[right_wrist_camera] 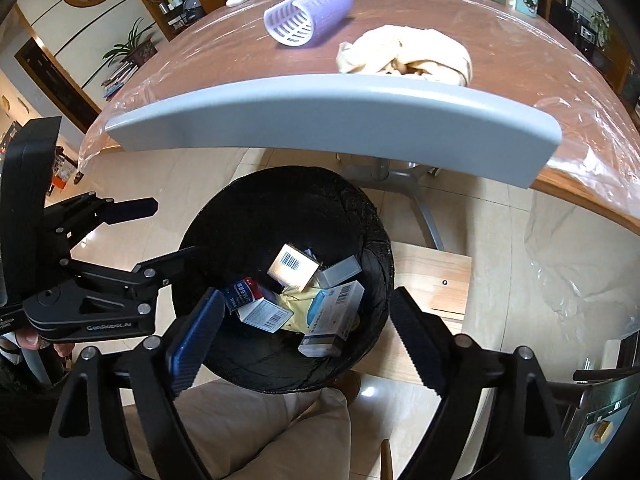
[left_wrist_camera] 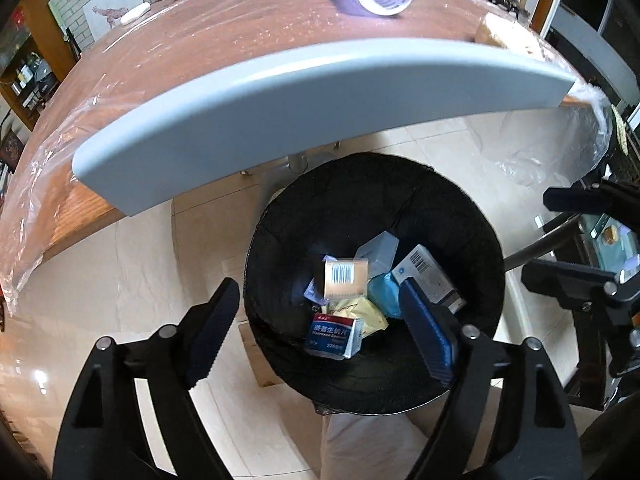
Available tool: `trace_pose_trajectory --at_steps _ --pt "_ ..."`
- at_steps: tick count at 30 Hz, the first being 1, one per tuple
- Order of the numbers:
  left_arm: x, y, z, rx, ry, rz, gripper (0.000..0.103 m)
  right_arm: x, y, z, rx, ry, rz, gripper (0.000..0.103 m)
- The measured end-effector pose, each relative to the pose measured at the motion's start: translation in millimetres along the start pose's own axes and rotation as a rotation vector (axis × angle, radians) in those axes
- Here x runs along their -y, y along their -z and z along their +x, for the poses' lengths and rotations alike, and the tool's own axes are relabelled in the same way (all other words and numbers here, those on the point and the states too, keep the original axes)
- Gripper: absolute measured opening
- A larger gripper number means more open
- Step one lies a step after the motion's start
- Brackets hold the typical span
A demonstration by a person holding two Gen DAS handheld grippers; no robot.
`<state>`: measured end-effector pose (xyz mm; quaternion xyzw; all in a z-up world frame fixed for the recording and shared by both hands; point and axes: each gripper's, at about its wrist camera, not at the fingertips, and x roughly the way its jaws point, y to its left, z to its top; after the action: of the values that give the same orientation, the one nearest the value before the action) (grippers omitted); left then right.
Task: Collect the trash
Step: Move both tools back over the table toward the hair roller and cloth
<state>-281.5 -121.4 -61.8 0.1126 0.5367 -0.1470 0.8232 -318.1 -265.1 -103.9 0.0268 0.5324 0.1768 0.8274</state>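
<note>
Both grippers released above a lined bin beside a table.

The left gripper (left_wrist_camera: 316, 328) and right gripper (right_wrist_camera: 304, 340) point down over the bin (right_wrist_camera: 360, 216), jaws spread wide, nothing between them. Below the grippers, a person's trouser leg (right_wrist_camera: 248, 428) reaches the bin's near rim. The bin stands on pale glossy floor tiles (left_wrist_camera: 132, 264); in it lie the trash: a barcode box (right_wrist_camera: 294, 266), a blue box (left_wrist_camera: 330, 334), a yellow wrapper (left_wrist_camera: 360, 312) and other cartons. Beyond the bin, a grey board (right_wrist_camera: 332, 120) edges the plastic-covered wooden table (right_wrist_camera: 440, 12), bearing a crumpled cloth (right_wrist_camera: 404, 58) and a purple roller (right_wrist_camera: 308, 14). Farther back, shelves (left_wrist_camera: 28, 76) line the wall.
</note>
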Motion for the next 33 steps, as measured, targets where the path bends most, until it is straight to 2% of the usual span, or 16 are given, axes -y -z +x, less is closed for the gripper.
trace_pose_trajectory --at_steps 4,7,10,14,18,21,24,28,33 --pt "-4.8 -1.7 -9.0 0.019 0.017 -0.027 0.088 0.9 1.5 -11.1 0.016 0.010 0.008 0.086" --pt "-5.6 -0.4 -22.5 0.045 0.024 -0.038 0.088 -2.0 1.3 -35.5 0.064 0.029 -0.002 0.086" --pt "-6.8 -2.0 -41.3 0.084 0.038 -0.039 0.089 -3.6 -2.5 -64.7 0.133 0.045 -0.003 0.092" --pt "-9.6 -12.8 -77.1 0.178 0.075 -0.043 0.097 -3.1 -15.3 -99.0 0.227 0.076 0.006 0.099" --pt "-9.1 -36.9 -104.8 0.272 0.074 -0.023 0.100 4.1 -37.4 -117.5 0.275 0.088 0.031 0.099" --pt "-4.3 -61.3 -112.6 0.322 0.057 0.008 0.100 12.6 -59.2 -114.3 0.249 0.093 0.057 0.099" --pt "-2.3 -87.3 -109.5 0.326 0.039 0.027 0.100 16.5 -78.3 -103.7 0.201 0.124 0.059 0.099" --pt "-1.2 -124.8 -96.4 0.267 0.053 0.056 0.100 20.8 -94.3 -84.4 0.107 0.111 0.088 0.099" --pt "10.7 -157.2 -75.0 0.203 0.055 0.092 0.100 21.9 -100.3 -65.5 0.042 0.107 0.114 0.099"
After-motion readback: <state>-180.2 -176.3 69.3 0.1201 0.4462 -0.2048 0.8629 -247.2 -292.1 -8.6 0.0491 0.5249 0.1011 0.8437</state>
